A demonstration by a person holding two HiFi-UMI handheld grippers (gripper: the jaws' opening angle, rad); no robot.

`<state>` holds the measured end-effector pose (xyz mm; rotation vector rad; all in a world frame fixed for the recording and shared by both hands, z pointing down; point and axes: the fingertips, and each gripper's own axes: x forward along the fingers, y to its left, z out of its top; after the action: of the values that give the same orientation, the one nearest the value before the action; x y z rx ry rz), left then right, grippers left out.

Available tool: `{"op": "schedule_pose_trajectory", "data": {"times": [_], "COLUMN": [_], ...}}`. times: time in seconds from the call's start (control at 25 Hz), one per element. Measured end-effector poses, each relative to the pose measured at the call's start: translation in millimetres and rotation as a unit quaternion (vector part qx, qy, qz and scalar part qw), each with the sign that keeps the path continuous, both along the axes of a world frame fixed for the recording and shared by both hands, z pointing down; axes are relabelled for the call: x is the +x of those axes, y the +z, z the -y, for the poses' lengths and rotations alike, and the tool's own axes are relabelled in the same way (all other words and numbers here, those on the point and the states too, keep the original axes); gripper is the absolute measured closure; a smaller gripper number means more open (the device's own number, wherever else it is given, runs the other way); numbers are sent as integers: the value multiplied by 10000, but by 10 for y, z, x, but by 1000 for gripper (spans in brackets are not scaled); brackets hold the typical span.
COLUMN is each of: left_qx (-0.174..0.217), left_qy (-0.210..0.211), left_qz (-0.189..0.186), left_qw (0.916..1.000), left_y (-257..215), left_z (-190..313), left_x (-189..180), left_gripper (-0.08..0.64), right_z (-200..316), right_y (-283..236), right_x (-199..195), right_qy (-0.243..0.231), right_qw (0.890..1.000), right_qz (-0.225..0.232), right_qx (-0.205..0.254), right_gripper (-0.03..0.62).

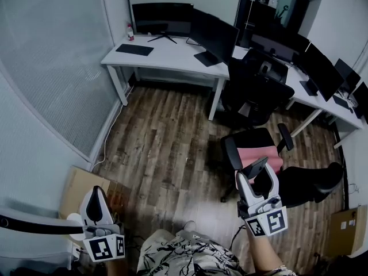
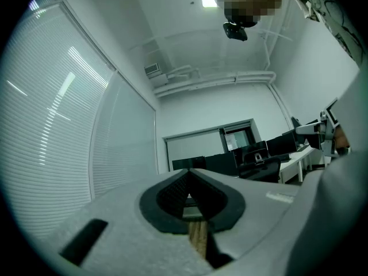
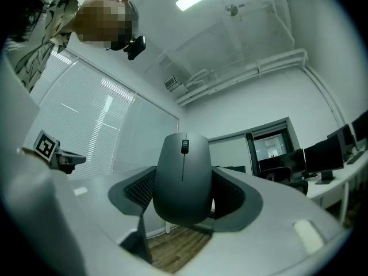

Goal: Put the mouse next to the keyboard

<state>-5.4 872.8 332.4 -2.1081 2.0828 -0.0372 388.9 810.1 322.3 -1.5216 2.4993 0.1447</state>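
Right gripper view settles the main fact: the right tool (image 3: 185, 199) is clamped on the mouse (image 3: 183, 174). Its dark pads press the mouse's two flanks, and the top shell and wheel face the camera. The left tool (image 2: 191, 193) has its jaws drawn together with nothing between them, and in the head view it hangs low at our left side.

We judge the step in hand to be the carry. The keyboard (image 1: 134, 49) lies near the front left corner of the white desk (image 1: 172, 55), in front of a monitor (image 1: 163, 17). We stand well apart from it, with open wooden floor (image 1: 161, 148) between.

To do this well we would hold the squeeze even, since the smooth curved shell could slip from the pads. We would pass left of the chair (image 1: 253, 145) and come in over the desk's front edge. The mouse's underside seems to face away along the jaws, so tipping the tool down should lay it flat. We would set it on the bare patch just right of the keyboard, beside it and not touching, and only then part the jaws.

For now the mouse is wholly in the right tool, in the air near the chair and far from the desk.
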Motion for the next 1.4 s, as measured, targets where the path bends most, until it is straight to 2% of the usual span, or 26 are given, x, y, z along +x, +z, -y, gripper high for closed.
{"op": "schedule_pose_trajectory", "data": {"times": [0.2,0.48,1.4], "left_qx": [-97,-148,-19], "left_qy": [-67,-42,326], "left_qz": [2,-53,-153], "left_qw": [9999,9999,9994], "left_y": [55,87,35], "left_z": [51,248,2014], "left_x": [84,20,-749], "left_gripper": [565,565,565], "right_z": [105,315,1835], "right_y": [47,89,-78], "right_x": [47,-47,-878], "right_qy": [-84,-97,134], "right_qw": [10000,9998,9999], "right_qz": [-6,66,-32], "right_qx": [-43,-128,9], "right_gripper": [291,291,291]}}
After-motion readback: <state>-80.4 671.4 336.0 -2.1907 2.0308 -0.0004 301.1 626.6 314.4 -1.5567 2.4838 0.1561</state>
